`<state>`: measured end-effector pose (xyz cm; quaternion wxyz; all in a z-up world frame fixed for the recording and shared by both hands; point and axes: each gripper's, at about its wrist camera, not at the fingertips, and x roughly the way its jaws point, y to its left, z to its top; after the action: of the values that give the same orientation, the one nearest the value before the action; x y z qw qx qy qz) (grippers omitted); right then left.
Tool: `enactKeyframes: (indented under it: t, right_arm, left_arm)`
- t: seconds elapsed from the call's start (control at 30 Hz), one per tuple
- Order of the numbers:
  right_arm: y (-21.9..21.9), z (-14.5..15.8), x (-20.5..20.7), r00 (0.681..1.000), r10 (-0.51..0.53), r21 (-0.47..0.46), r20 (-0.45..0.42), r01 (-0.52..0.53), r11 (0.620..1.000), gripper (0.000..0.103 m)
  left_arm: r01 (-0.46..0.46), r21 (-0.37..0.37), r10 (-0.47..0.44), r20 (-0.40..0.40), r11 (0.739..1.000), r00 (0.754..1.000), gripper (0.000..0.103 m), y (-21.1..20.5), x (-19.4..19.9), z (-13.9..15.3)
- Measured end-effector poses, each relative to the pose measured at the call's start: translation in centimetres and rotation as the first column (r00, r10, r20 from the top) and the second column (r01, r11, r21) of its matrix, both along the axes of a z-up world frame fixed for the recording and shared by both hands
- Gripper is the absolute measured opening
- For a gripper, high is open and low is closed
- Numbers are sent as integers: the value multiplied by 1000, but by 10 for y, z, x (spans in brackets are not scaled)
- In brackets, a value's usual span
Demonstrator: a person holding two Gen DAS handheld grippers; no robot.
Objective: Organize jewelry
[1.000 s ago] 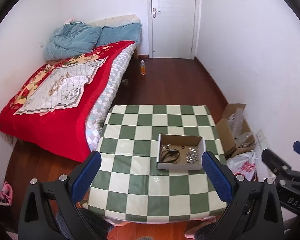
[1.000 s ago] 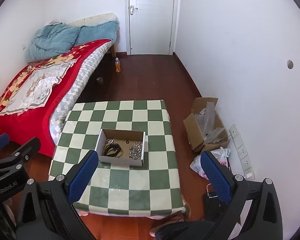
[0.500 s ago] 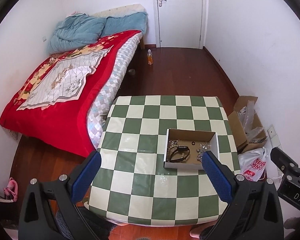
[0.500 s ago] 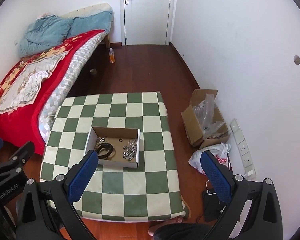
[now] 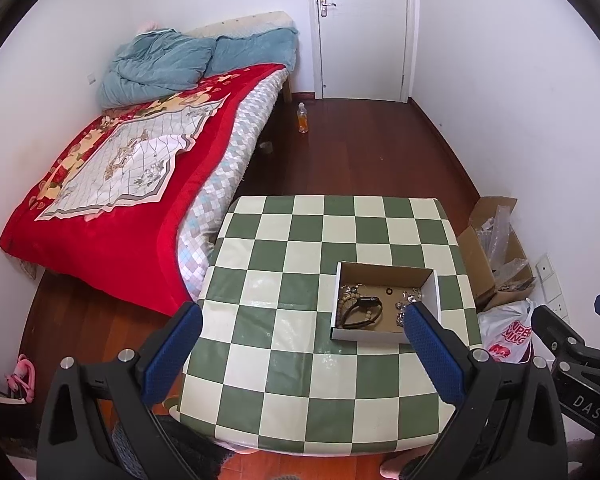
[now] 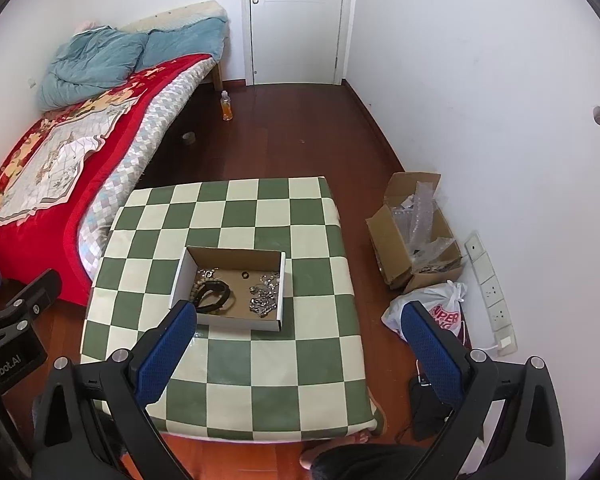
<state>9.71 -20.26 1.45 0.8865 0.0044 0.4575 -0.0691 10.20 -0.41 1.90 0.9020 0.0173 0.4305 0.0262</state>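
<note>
Bedroom, checkered counter (image 5: 284, 360), both claws high above an open box (image 6: 236, 322) of jewelry.

Left claw (image 5: 302, 346) and right claw (image 6: 296, 344) both hang spread wide and empty, well above the counter. Inside the box a dark band (image 6: 214, 294) lies at its left with beads (image 6: 198, 280) beside it, a small black ring (image 6: 244, 275) toward the far wall, and a silver chain heap (image 6: 264, 296) at the right. From the left claw the box sits ahead and to the right; from the right claw, ahead and to the left. Neither looks clearly nearer. The band's long axis runs roughly left to right.
</note>
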Motion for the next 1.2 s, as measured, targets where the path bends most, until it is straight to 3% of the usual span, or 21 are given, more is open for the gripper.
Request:
enactKeyframes:
  t: [1.2]
  right_arm:
    - [4,8,-4,1000,13,-3,7,-13,1000,103]
  left_arm:
    - [4,0,-4,6,1000,1000,103,4,-8,1]
